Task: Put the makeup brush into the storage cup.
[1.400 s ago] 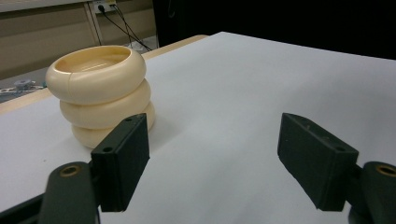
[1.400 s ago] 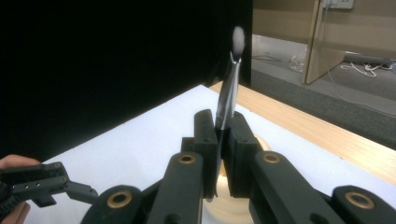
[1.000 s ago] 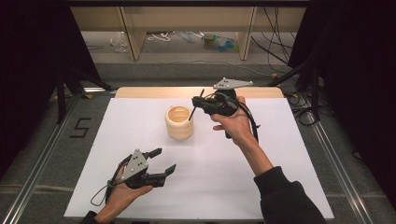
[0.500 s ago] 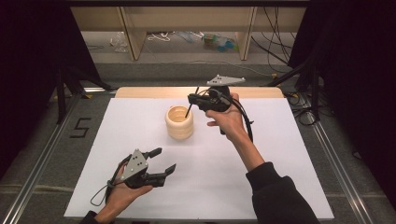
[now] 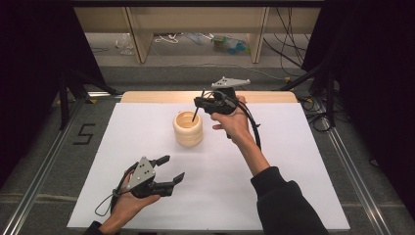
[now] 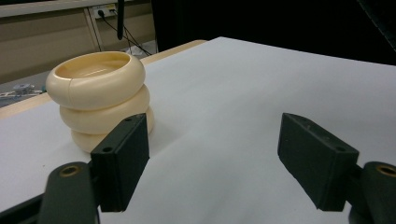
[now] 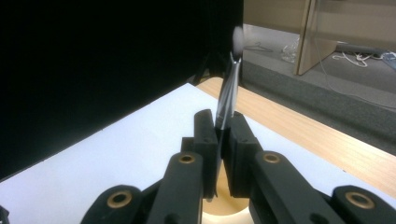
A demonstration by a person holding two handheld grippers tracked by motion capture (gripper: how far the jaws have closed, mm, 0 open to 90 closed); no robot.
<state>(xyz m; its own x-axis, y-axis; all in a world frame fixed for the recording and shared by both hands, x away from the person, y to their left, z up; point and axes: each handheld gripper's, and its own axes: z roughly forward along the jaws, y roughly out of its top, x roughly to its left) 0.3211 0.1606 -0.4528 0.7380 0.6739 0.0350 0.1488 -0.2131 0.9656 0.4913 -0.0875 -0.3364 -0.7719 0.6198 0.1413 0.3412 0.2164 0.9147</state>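
Observation:
A cream ribbed cup (image 5: pixel 188 128) shaped like three stacked rings stands upright at the middle of the white table (image 5: pixel 274 161). My right gripper (image 5: pixel 198 103) hovers just right of and above it, shut on a thin dark brush (image 5: pixel 195 115). The brush slants, its lower end over the cup's opening. In the right gripper view the brush (image 7: pixel 229 88) rises between the closed jaws of the right gripper (image 7: pixel 219 135) to a pale tip, with the cup rim (image 7: pixel 229 213) below. My left gripper (image 5: pixel 173 167) rests open near the front left; in its own view its jaws (image 6: pixel 215 158) face the cup (image 6: pixel 100 93) with nothing between them.
A wooden strip (image 5: pixel 147 96) runs along the table's far edge. Beyond it are shelf legs and loose cables on the floor (image 5: pixel 220 41). Metal rails (image 5: pixel 46 161) flank the table, and a "5" mark (image 5: pixel 84 133) lies on the floor at the left.
My right gripper has carried the brush a little to the left, bringing its lower end over the cup. The left gripper has stayed put.

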